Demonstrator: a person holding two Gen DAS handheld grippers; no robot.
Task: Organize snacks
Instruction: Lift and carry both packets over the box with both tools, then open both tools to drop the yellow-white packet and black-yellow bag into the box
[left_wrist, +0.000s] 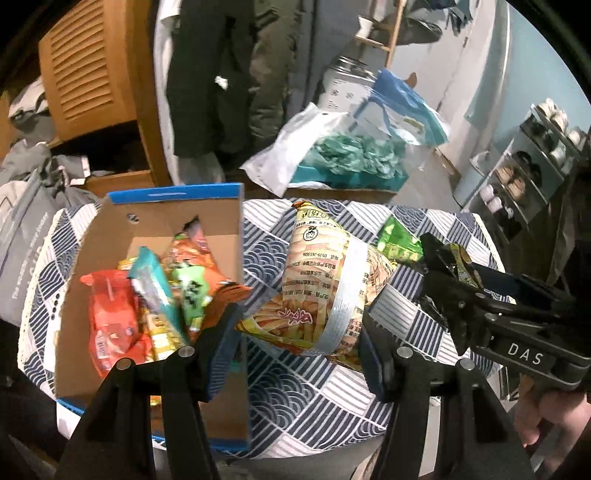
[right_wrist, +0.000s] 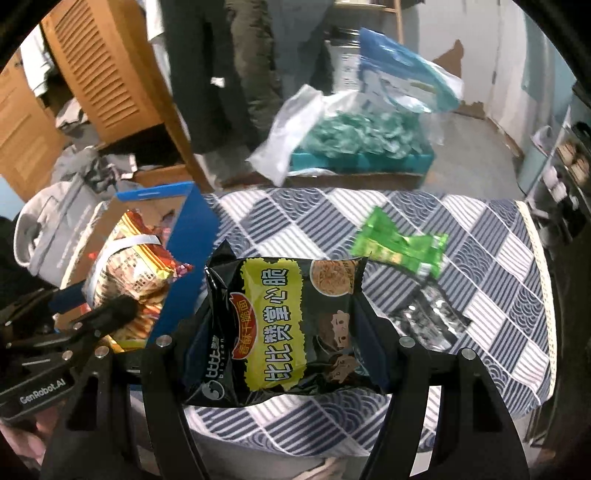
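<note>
Left tongs (left_wrist: 299, 332): pinching the taped yellow bag (left_wrist: 321, 288) across its middle; bag hangs clear of the tabletop (left_wrist: 295, 398), just right of the box (left_wrist: 147, 229).
Right tongs (right_wrist: 284, 343): pinching the black bag (right_wrist: 280, 332) by its two side edges; bag sits face-up between the pads, off the cloth.
Box: open-topped cardboard with blue rim, at the left end of the tabletop; already holds a red pack (left_wrist: 110, 321), a teal pack (left_wrist: 151, 280) and others, heaped toward the near left.
Loose snacks: green pack (right_wrist: 399, 243) and silver pack (right_wrist: 428, 325) lie on the cloth to the right, well apart from the box.
Step in hand (judged): carry both held bags to the box and drop them in.
Doing it well: bring the yellow bag over the blue right wall before letting go, aiming at the barer far half; lower first, as the heap may shed a bag dropped from high. Send the black bag second so the two tongs do not meet over the opening.
Edges: the right wall stands upright between bag and heap; a low pass could catch it and shove the box.
Open room: cloth between the box and the green pack is bare; the tabletop's near and right edges are close, with a drop beyond.
</note>
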